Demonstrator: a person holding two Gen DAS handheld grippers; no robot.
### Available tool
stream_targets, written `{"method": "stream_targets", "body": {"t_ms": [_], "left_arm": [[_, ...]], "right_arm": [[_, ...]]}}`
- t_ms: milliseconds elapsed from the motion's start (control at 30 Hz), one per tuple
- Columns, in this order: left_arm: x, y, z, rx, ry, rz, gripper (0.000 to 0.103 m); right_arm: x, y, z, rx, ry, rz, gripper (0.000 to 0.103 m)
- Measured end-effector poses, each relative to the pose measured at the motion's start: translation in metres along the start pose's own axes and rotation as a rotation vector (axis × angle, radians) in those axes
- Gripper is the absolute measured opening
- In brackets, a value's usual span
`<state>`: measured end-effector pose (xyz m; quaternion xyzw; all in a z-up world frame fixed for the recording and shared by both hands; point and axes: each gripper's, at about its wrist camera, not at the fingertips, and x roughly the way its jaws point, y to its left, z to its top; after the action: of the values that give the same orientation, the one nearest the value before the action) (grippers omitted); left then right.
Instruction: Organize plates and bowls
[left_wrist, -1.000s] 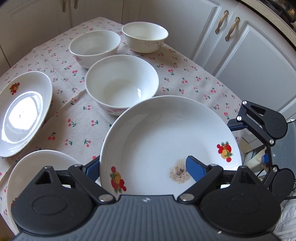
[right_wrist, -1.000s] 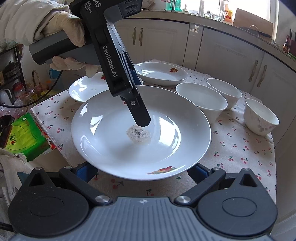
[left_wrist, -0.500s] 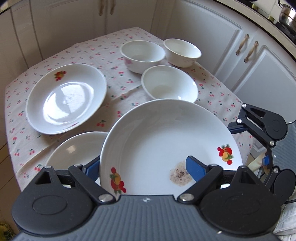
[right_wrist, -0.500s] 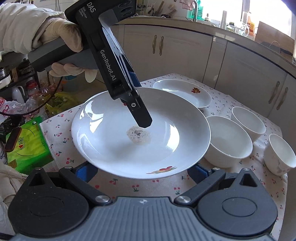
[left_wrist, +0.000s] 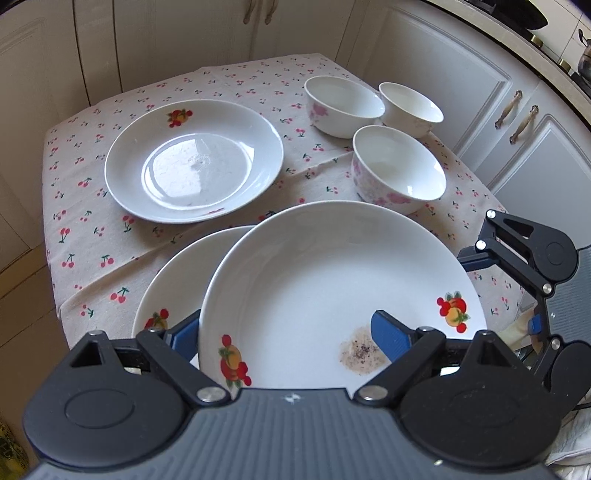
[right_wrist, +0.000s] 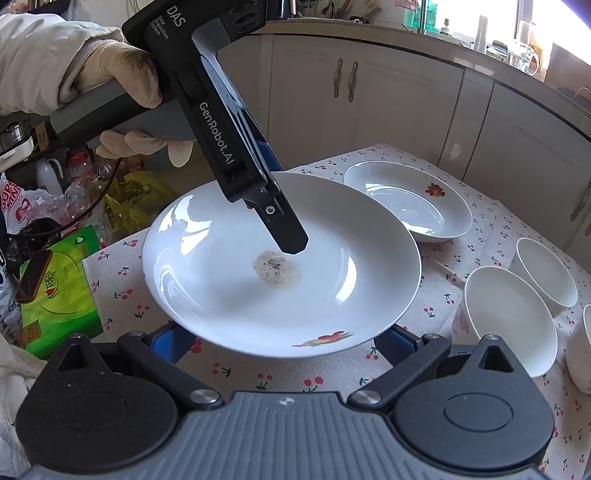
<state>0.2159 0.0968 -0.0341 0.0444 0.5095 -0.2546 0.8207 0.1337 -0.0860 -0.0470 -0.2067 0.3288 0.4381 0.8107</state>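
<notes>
L gripper (left_wrist: 284, 338) clamps rim of dirty plate (left_wrist: 332, 288), one finger inside, one under, R gripper (right_wrist: 273, 341) w/ jaws apart beneath its far rim, grip unclear; plate held above 2nd plate (left_wrist: 173, 284) on cloth (left_wrist: 92, 240), 3 bowls (left_wrist: 399, 166) beyond.

cherry-print tablecloth (left_wrist: 110, 236) | white cabinets (right_wrist: 399, 110) | green packet (right_wrist: 59, 288)
</notes>
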Motion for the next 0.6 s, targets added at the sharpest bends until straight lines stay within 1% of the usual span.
{"method": "stream_targets", "body": {"t_ms": [233,600], "left_arm": [[0.007,0.014,-0.005,-0.021,-0.001,-0.031,0.092],[0.018,0.025,-0.006,-0.03,0.01,-0.043,0.093]], "right_arm": [[0.006,0.005,0.005,0.001,0.026,-0.009,0.103],[0.01,0.008,0.013,0.011,0.046,-0.018,0.103]]}}
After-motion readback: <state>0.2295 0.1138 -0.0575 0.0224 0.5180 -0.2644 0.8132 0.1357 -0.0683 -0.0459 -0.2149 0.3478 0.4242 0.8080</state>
